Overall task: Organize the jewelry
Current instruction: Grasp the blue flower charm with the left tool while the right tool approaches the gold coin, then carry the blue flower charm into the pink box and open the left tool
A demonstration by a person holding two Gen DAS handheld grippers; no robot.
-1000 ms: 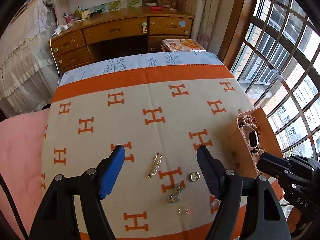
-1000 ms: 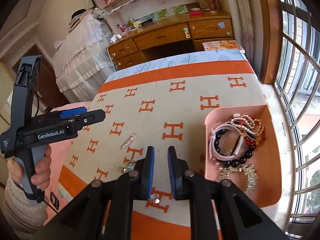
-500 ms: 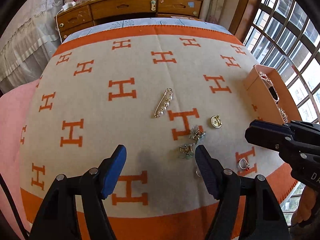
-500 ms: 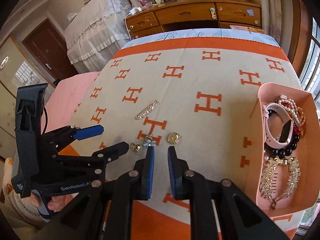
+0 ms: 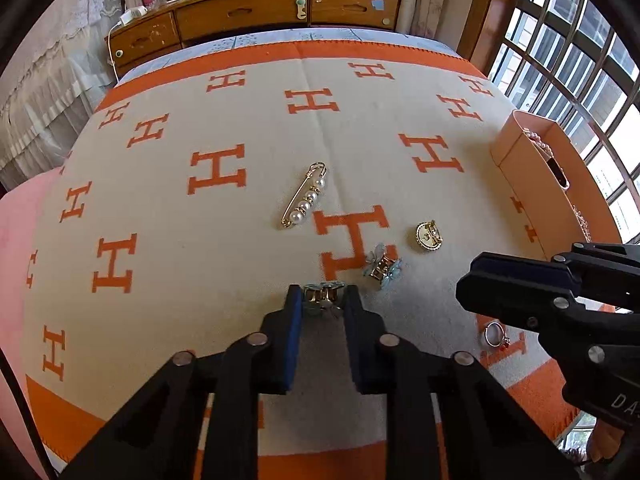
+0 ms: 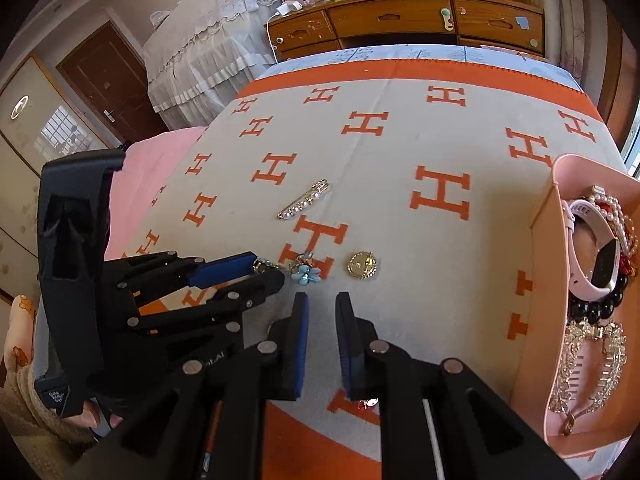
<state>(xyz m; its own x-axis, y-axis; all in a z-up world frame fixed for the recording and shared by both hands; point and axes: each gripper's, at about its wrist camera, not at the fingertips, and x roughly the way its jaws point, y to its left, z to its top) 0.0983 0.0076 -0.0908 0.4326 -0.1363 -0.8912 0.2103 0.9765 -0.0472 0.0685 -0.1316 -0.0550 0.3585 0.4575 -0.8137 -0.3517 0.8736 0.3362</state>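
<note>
My left gripper (image 5: 322, 297) is shut on a small blue flower earring (image 5: 322, 295) lying on the blanket; it also shows in the right wrist view (image 6: 264, 270). A second blue flower earring (image 5: 382, 266) (image 6: 305, 273) lies just right of it. A round gold brooch (image 5: 428, 235) (image 6: 363, 265) and a pearl safety-pin brooch (image 5: 305, 199) (image 6: 305, 199) lie beyond. A ring with a red stone (image 5: 496, 335) lies under my right gripper (image 6: 321, 306), whose jaws stand nearly closed with a narrow empty gap. The pink jewelry box (image 6: 540, 264) (image 5: 532, 184) holds bracelets and a watch.
The orange-and-cream H-pattern blanket (image 5: 200, 240) covers the bed. A wooden desk with drawers (image 5: 248, 16) stands beyond the far edge. Barred windows (image 5: 580, 60) are at right. A lace-covered piece of furniture (image 6: 208, 40) and a door (image 6: 108, 80) are at left.
My left gripper has dropped to the blanket and shut on the blue flower earring. My right gripper has lowered and sits closer to the blanket, still nearly closed.
</note>
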